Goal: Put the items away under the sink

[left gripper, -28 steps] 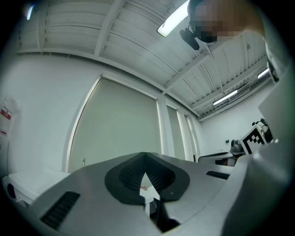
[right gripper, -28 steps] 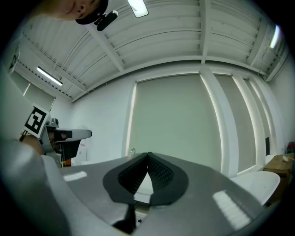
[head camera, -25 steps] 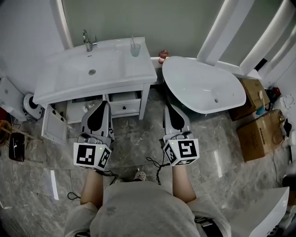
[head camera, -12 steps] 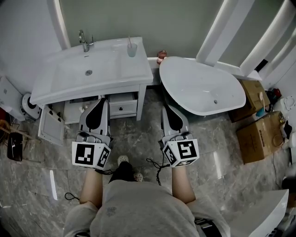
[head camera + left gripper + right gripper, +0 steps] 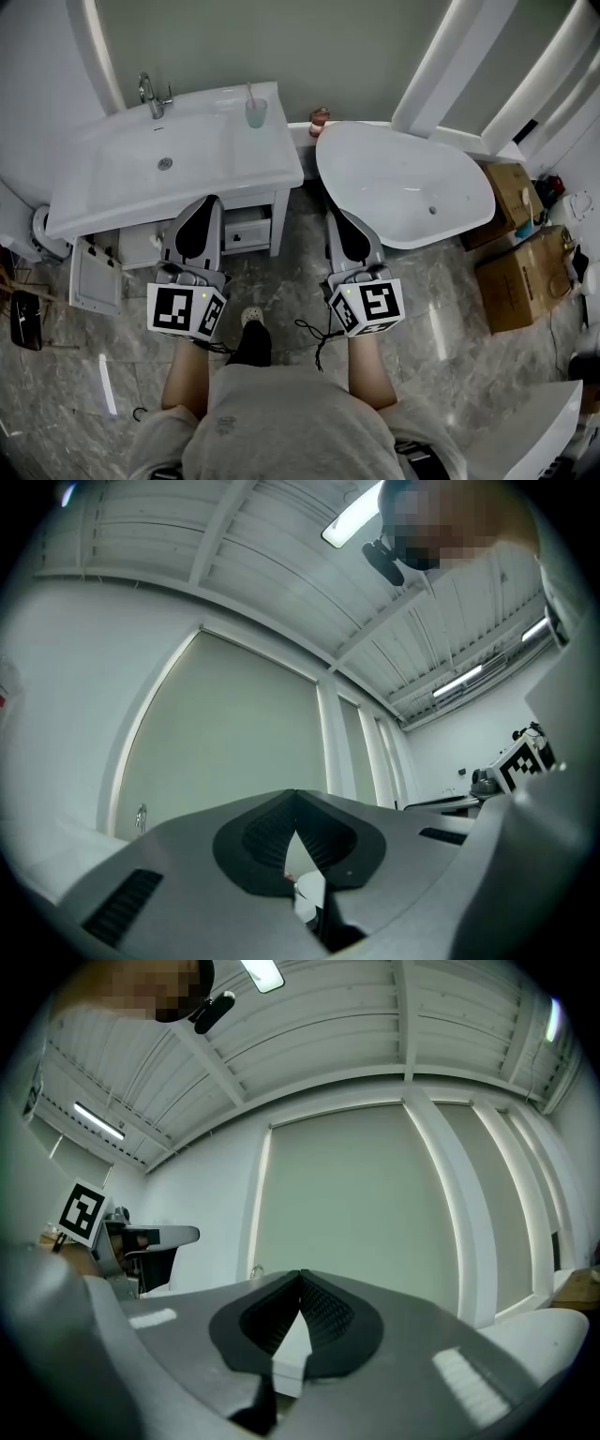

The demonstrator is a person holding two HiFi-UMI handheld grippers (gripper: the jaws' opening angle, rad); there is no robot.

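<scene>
Grey left gripper [image 5: 207,201] and right gripper [image 5: 336,213] pressed together, empty; both now nearer white ceramic vanity sink [image 5: 112,183]; approach only, nothing stowed.

Bathroom: white sink vanity [image 5: 112,183], faucet [image 5: 150,94], freestanding bathtub [image 5: 394,178], marble-look floor [image 5: 291,277].

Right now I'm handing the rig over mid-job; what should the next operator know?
Left claw: shut, empty, held in front of the vanity.
Right claw: shut, empty, beside the bathtub.
Things: a cup with a toothbrush stands on the sink counter; a small pink item sits on the ledge by the bathtub.
Done: the cabinet door under the sink counter hangs open; nothing stowed that I can see.
Left: put both items in the cabinet.
</scene>
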